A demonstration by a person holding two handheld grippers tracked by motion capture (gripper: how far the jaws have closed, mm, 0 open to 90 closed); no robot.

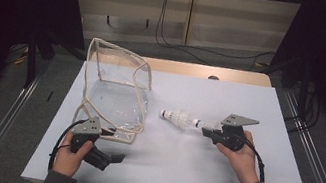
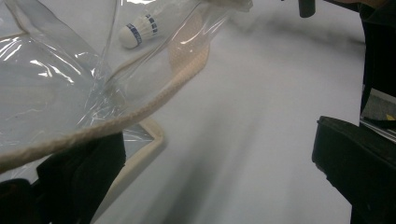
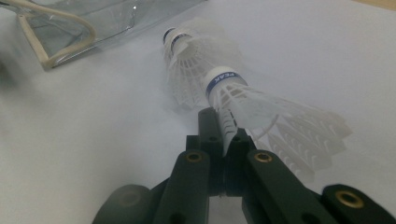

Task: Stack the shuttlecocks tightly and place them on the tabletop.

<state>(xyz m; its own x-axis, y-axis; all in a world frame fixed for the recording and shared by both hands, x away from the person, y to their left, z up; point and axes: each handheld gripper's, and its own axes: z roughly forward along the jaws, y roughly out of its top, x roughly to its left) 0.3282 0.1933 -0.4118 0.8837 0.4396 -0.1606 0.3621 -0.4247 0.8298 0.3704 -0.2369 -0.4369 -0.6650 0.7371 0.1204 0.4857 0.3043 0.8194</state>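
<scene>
In the high view the right gripper (image 1: pixel 208 130), right of centre, has its jaws pinched shut on the feather skirt of the nearer of two nested shuttlecocks (image 1: pixel 177 118), which lie on the pale table (image 1: pixel 196 178) just right of the clear plastic bag (image 1: pixel 116 88); in the right gripper view the jaws meet on one white feather of the shuttlecocks (image 3: pixel 224 88), low in the frame; the left gripper (image 1: pixel 108 157), at lower left, stands with its jaws well apart, one black jaw tucked under the bag's cream-piped rim (image 2: pixel 140 112), holding nothing firmly as far as I can tell; the pick-up looks done, the bag mouth looks only partly propped open, and carrying the shuttlecocks across and dropping them inside is left.
</scene>
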